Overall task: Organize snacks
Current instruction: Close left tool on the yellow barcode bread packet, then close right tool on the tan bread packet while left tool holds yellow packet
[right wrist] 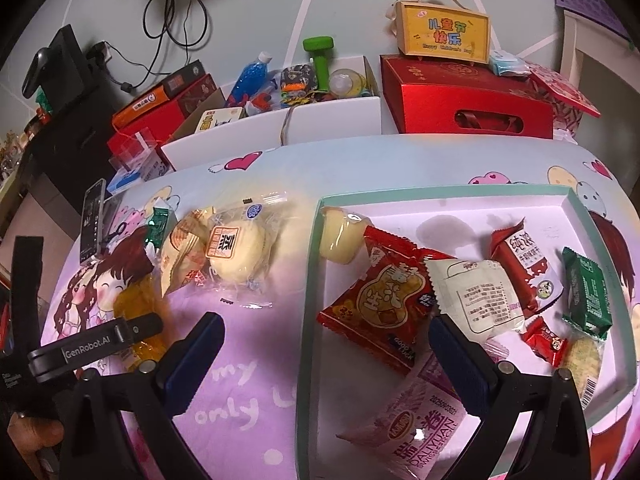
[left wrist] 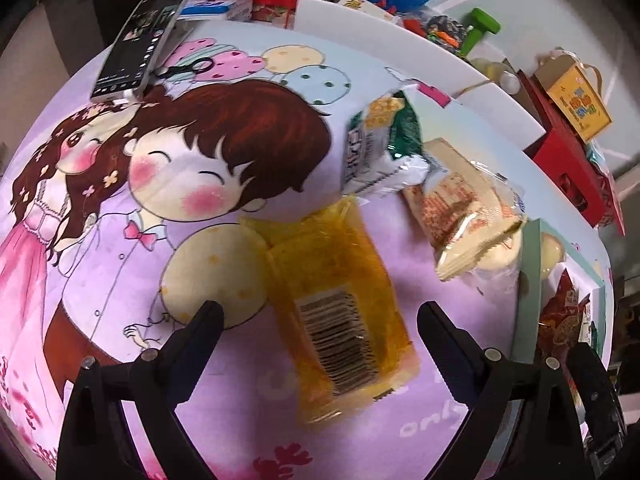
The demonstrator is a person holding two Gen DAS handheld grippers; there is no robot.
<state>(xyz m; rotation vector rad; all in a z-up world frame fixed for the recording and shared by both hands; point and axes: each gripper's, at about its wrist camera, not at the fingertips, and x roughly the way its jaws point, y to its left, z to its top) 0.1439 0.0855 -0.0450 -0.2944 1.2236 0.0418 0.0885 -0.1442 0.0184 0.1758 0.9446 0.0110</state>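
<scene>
Left hand-held gripper point(left wrist: 320, 316): jaws spread wide, gripping nothing, hovering right over the yellow snack packet point(left wrist: 340, 312) — fingers either side of it, not touching.
Yellow snack packet: flat on the cartoon cloth point(left wrist: 120, 240) covering the worktop, barcode face up; long axis runs from near the camera away and slightly left, barcode end nearest the gripper, crimped clear end pointing at the far pile.
Far pile: green-and-white packet point(left wrist: 376, 148) and cream wafer packet point(left wrist: 464, 216) lie just beyond the yellow one, the wafer packet angled toward the tray edge point(left wrist: 528, 280).
Right hand-held gripper point(right wrist: 324, 332): also spread open and empty, straddling the tray's left wall point(right wrist: 308, 280).
Tray: teal-rimmed, on the right of the worktop, already holding a red peanut-print packet point(right wrist: 380, 300), a white packet point(right wrist: 480, 300) label side up, a pink roll packet point(right wrist: 416, 412) and a green packet point(right wrist: 588, 292).
Bun in clear wrap point(right wrist: 240, 256): outside the tray, just left of it.
Phone point(left wrist: 140, 40): propped at the cloth's far left corner.
</scene>
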